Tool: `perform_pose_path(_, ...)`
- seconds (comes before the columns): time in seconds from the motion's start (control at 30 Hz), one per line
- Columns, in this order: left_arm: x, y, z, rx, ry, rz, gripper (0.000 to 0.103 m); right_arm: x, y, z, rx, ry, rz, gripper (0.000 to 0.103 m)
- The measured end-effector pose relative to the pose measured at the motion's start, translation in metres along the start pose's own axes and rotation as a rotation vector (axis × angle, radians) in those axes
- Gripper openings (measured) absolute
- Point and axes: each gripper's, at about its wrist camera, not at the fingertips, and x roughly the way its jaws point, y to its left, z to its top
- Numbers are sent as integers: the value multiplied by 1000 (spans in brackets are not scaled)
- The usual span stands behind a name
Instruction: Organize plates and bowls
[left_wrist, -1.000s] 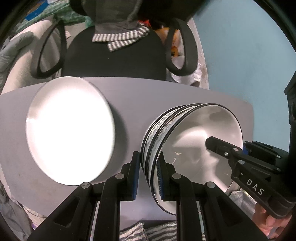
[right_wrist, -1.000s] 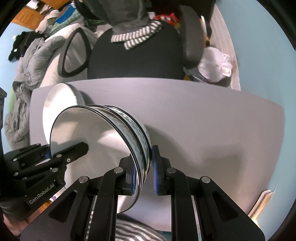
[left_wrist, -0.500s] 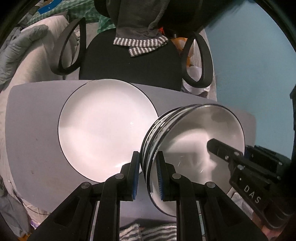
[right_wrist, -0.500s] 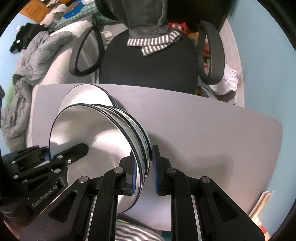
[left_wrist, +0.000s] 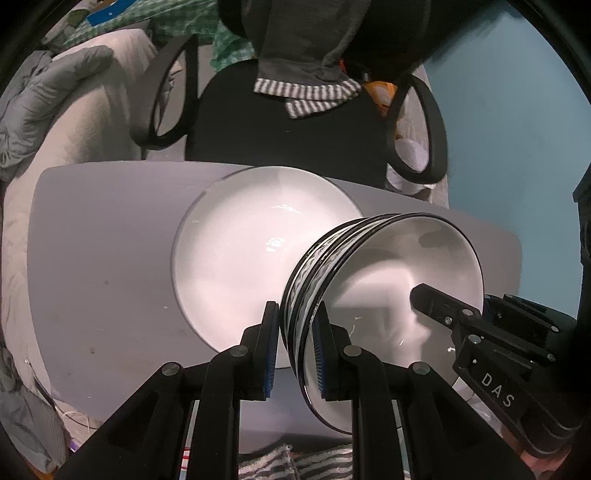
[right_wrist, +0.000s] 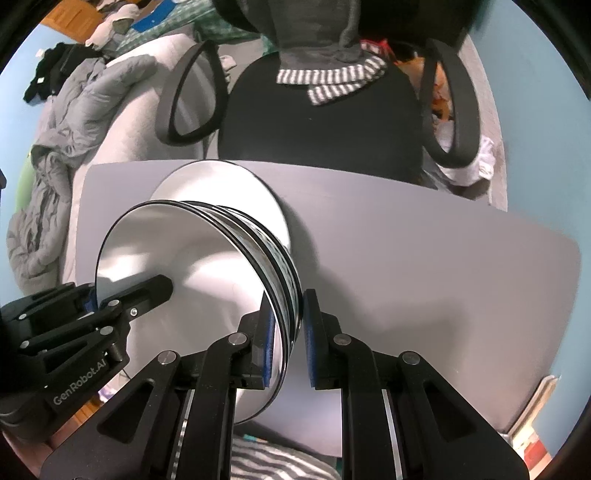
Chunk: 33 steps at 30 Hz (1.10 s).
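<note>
A stack of nested white bowls (left_wrist: 388, 266) with black rims and a wavy band hangs above the grey table (left_wrist: 103, 258), held between both grippers. My left gripper (left_wrist: 295, 314) is shut on the stack's left rim, one pad inside and one outside. On the opposite rim my right gripper (right_wrist: 290, 306) is shut in the same way, and its inner finger (left_wrist: 428, 297) shows inside the top bowl. A large white plate (left_wrist: 240, 258) lies flat on the table. The stack (right_wrist: 207, 258) overlaps the plate's right part (right_wrist: 221, 184) and hides it.
A black office chair (left_wrist: 280, 122) with a striped cloth over it stands behind the table's far edge. Grey bedding (left_wrist: 55, 92) is piled at the left. A striped towel (left_wrist: 273, 461) lies at the near edge. The table's right half (right_wrist: 424, 258) is bare.
Both grippers carried the bowl stack leftward across the table. The plate, apart from the stack before, is now partly under it. Both grips are unchanged.
</note>
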Motion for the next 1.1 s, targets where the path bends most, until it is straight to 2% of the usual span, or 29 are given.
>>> perform_pose_path(0.37, 5, 47, -1, -41, 10, 1, 16, 22, 39, 13, -40, 22, -7, 15)
perform_pose_path(0.73, 15, 51, -4, -20, 18, -33, 16, 35, 42, 15, -13, 30, -40, 15)
perform_pose_path(1.1, 15, 53, -1, -2, -9, -55, 18, 35, 37, 11, 5, -23, -25, 16)
